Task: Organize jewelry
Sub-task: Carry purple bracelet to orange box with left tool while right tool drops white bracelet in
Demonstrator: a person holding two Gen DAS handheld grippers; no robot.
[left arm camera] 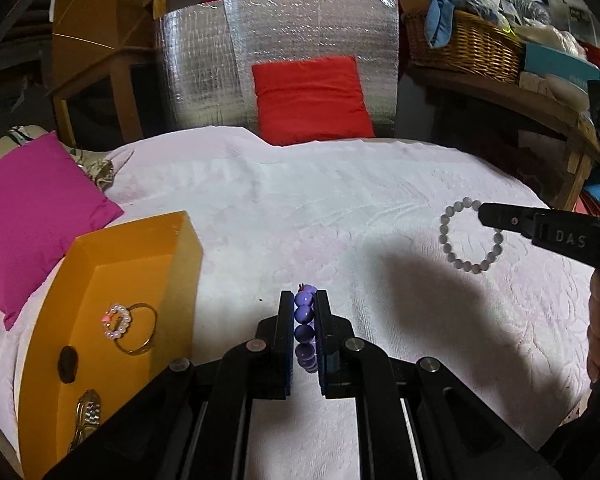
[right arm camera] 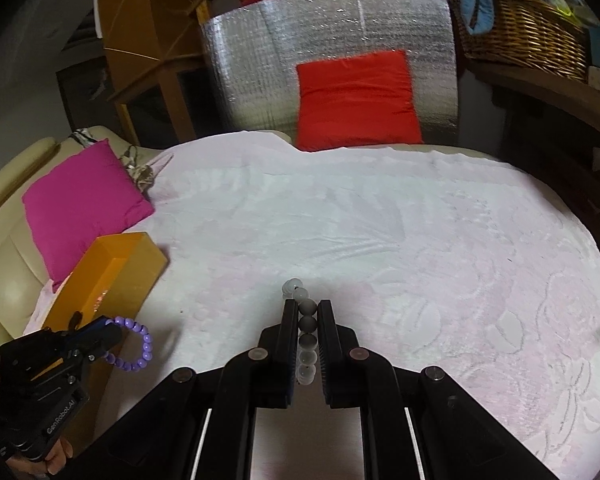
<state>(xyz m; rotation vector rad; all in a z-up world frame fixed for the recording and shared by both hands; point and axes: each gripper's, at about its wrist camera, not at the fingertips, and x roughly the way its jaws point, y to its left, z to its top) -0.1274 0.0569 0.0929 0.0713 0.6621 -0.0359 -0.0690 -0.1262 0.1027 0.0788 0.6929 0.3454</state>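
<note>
While the left gripper (left arm camera: 304, 300) clamps the purple bracelet (left arm camera: 304, 322), the right gripper (right arm camera: 305, 308) pinches the grey bracelet (right arm camera: 306, 324).

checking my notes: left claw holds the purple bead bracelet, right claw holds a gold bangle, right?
Not quite. The right claw holds a grey bead bracelet, not a gold bangle; the right wrist view shows it. The left claw does hold the purple bead bracelet.

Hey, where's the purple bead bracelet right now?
The purple bead bracelet is clamped between the left gripper's jaws, above the white bedspread, just right of the orange box.
</note>
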